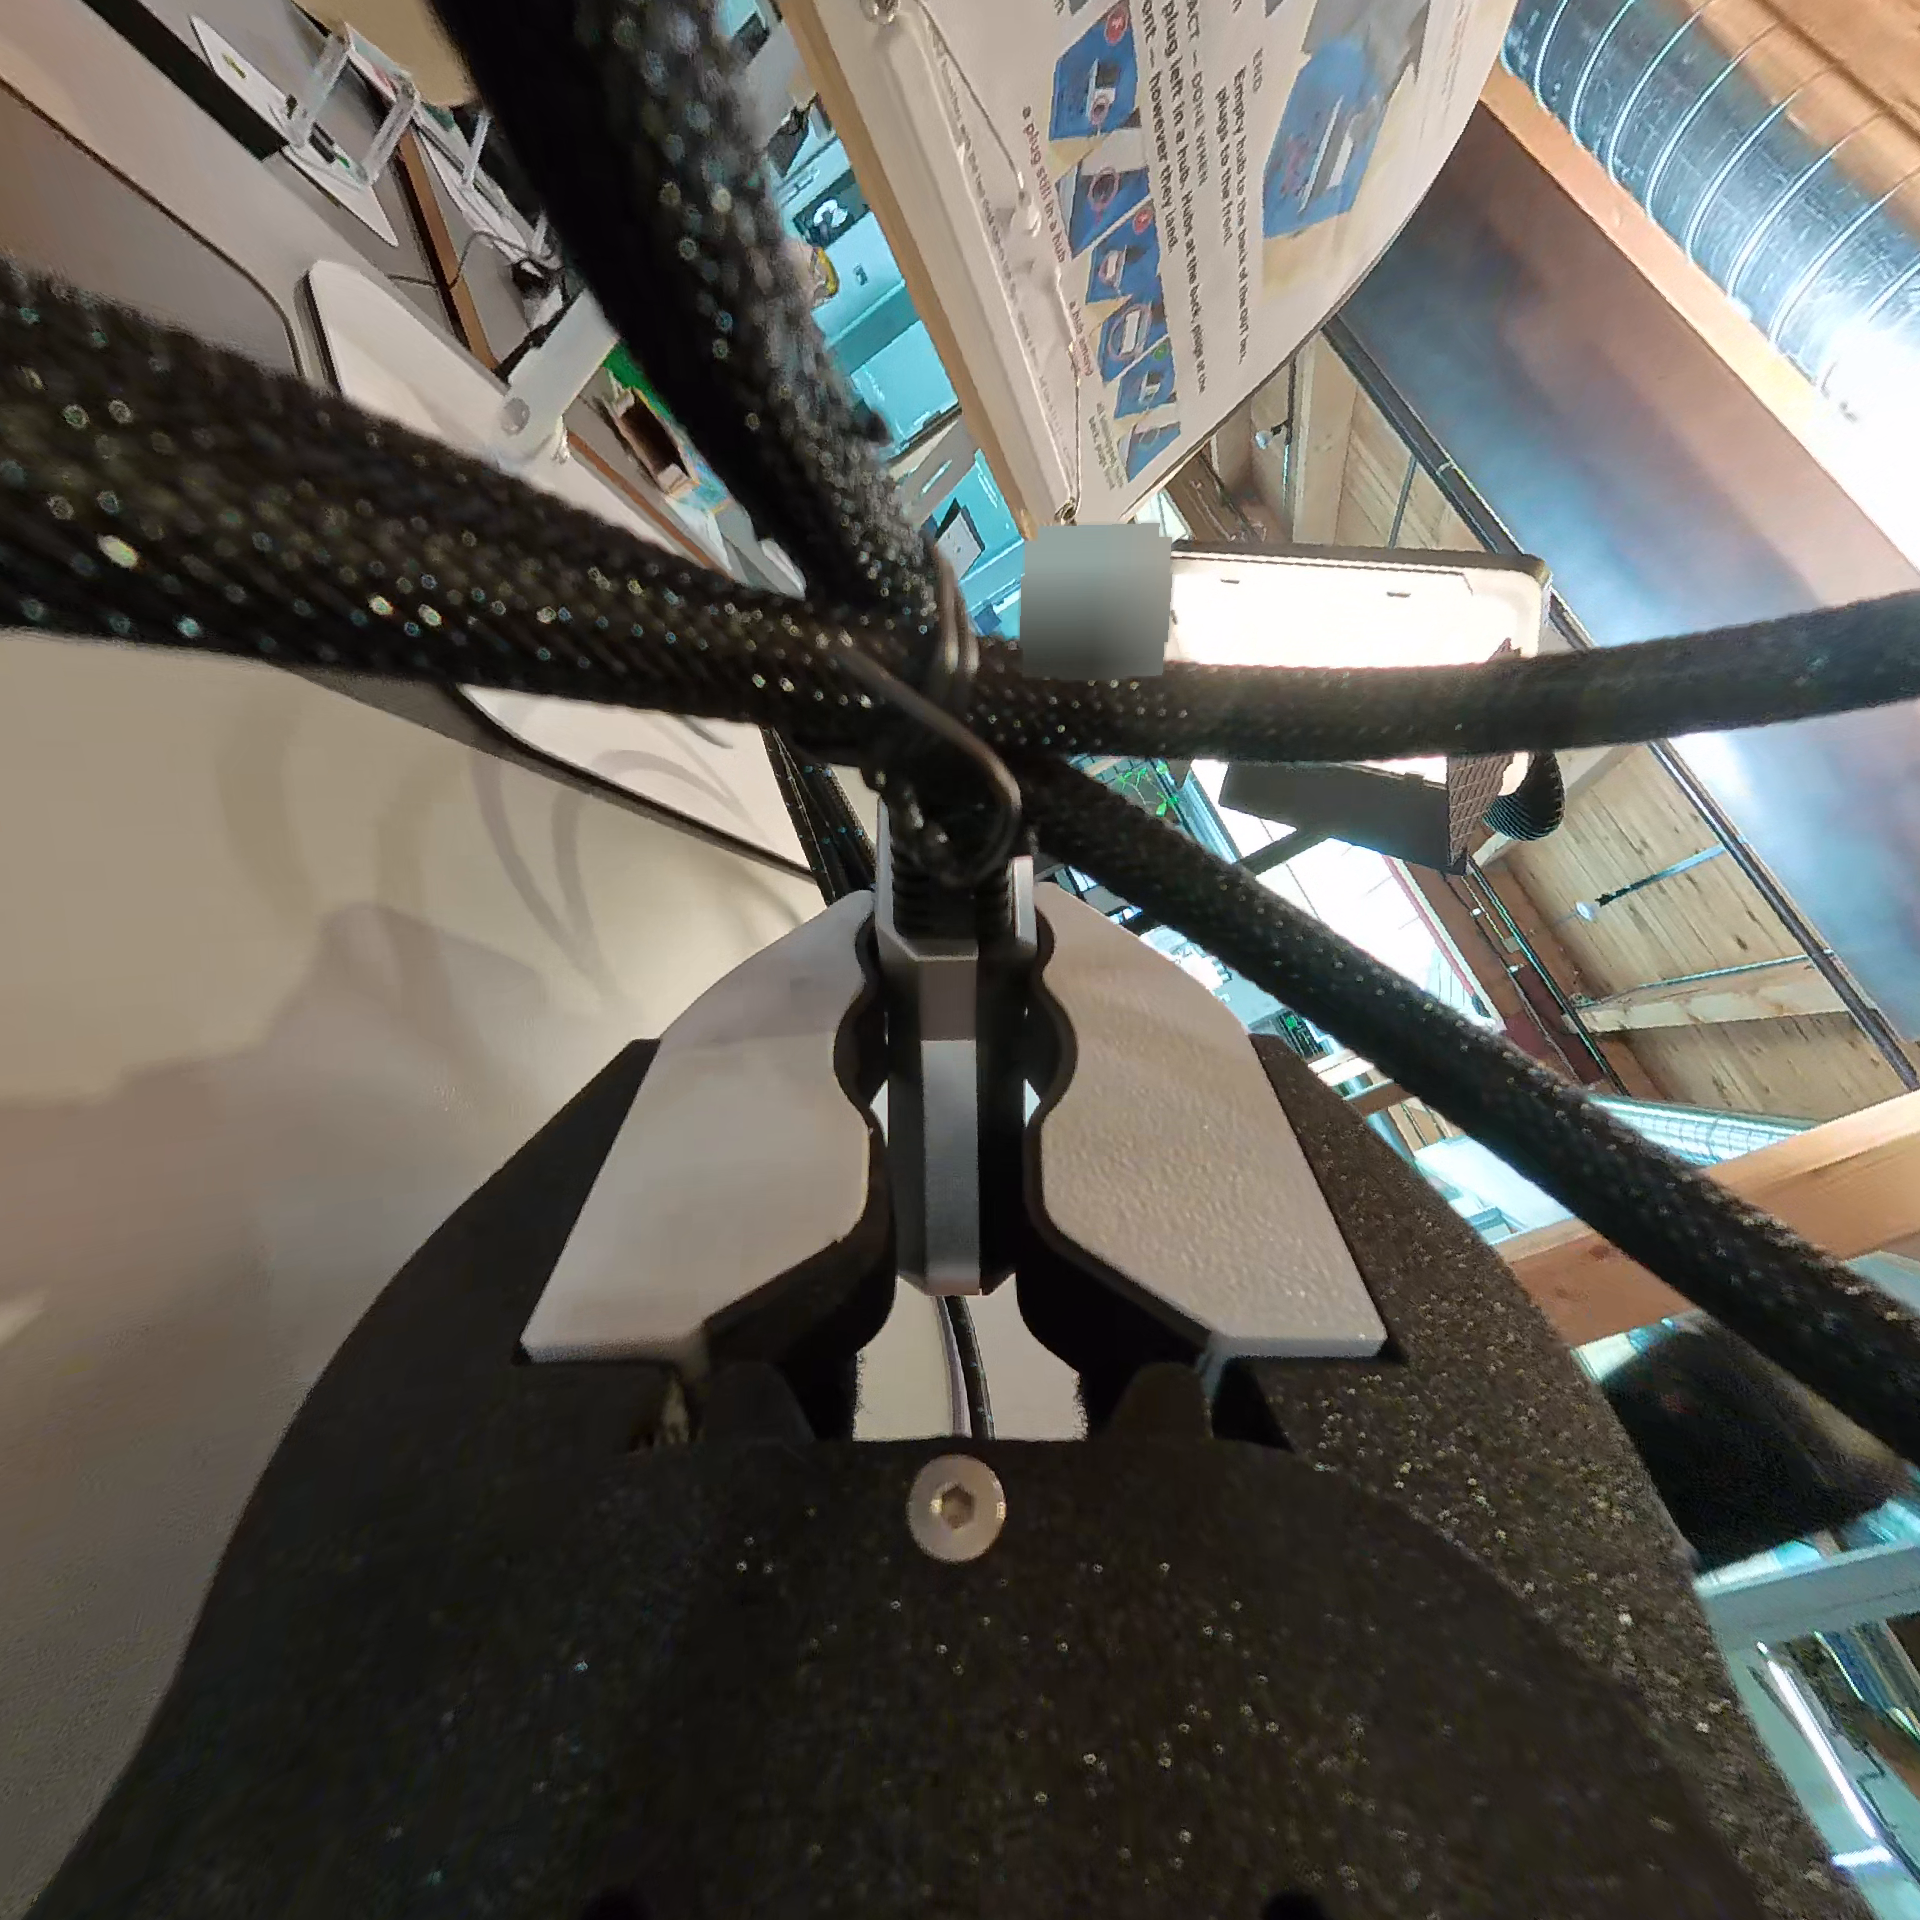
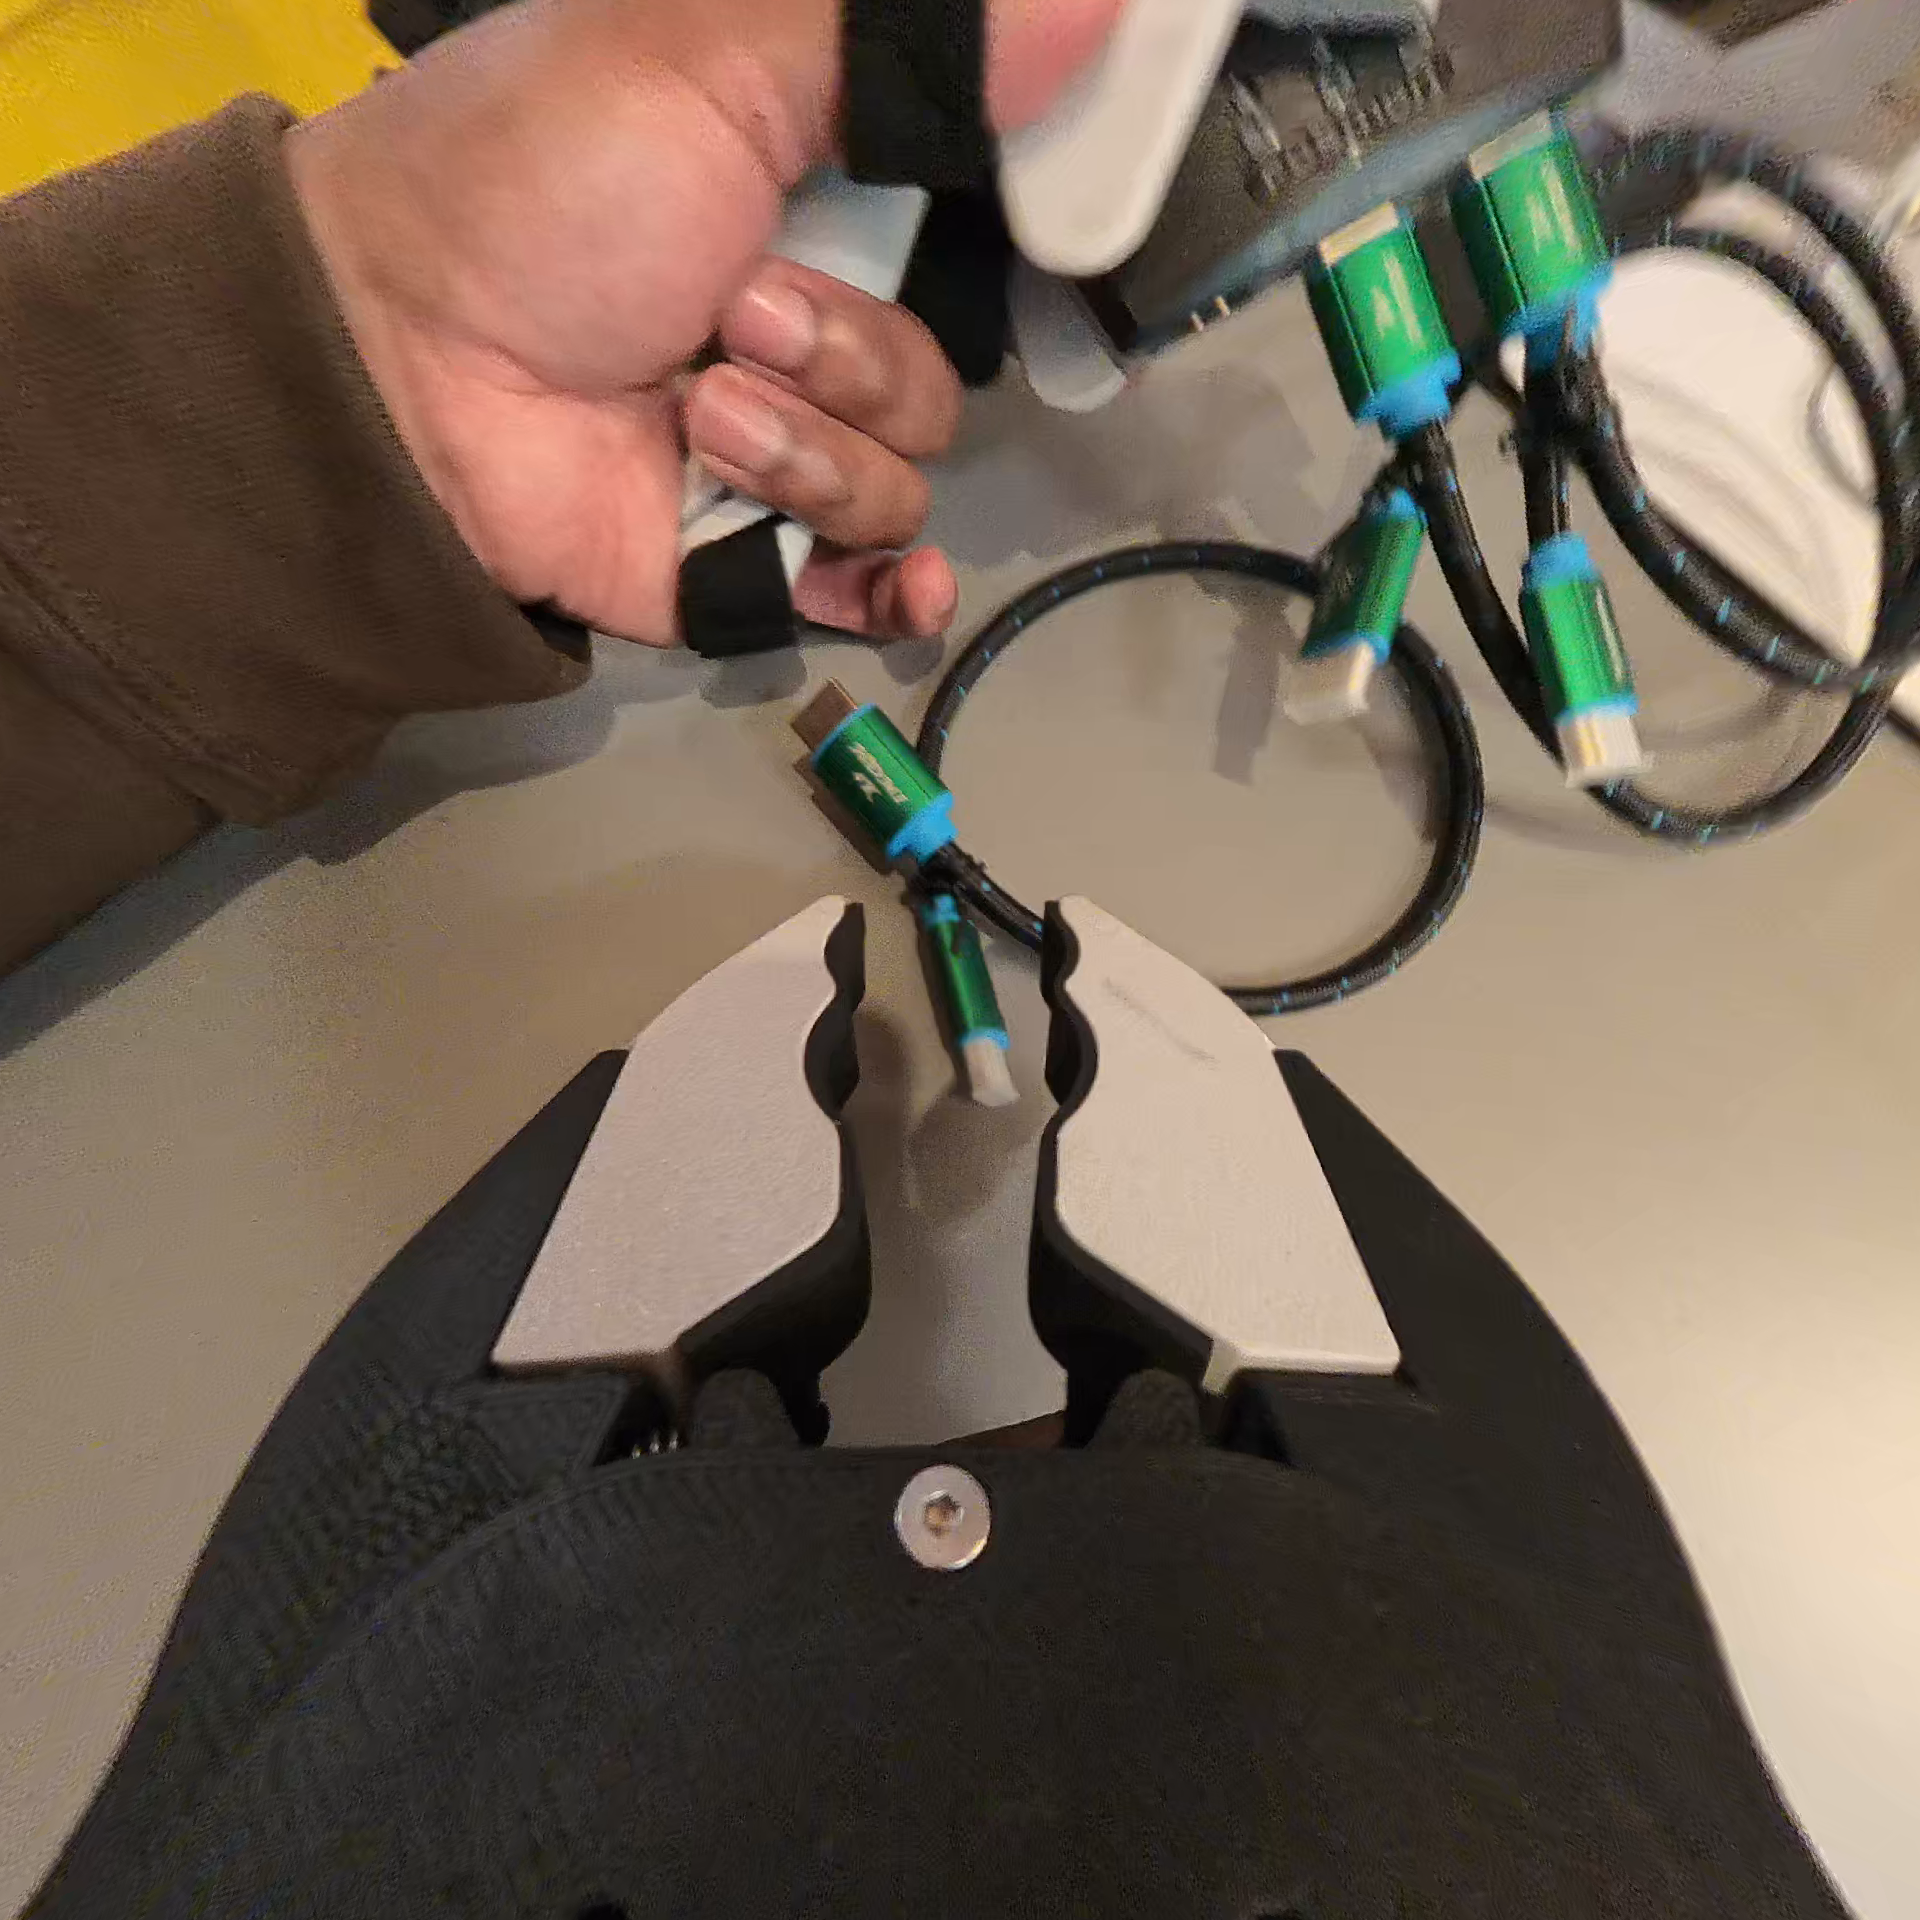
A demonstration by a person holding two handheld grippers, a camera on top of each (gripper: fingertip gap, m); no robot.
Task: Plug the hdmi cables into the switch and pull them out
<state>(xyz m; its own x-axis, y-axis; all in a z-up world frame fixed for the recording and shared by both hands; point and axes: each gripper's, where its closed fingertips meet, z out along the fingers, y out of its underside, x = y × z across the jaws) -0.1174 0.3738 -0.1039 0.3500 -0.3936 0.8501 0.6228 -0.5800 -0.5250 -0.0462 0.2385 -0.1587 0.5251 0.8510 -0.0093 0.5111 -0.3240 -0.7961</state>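
Two green HDMI plugs (image 2: 1382,312) seated in a dark grey hub (image 2: 1340,135), clamped edge-on between the pressing pads of the left gripper (image 1: 951,914), with black braided cables (image 1: 416,561) fanning out from it. Several more green plugs loose on the grey table (image 2: 312,1039): one (image 2: 868,774) lying flat, another (image 2: 961,992) standing between the parted, non-touching fingers of the right gripper (image 2: 951,935). Beyond, a hand (image 2: 582,343) in a brown sleeve.
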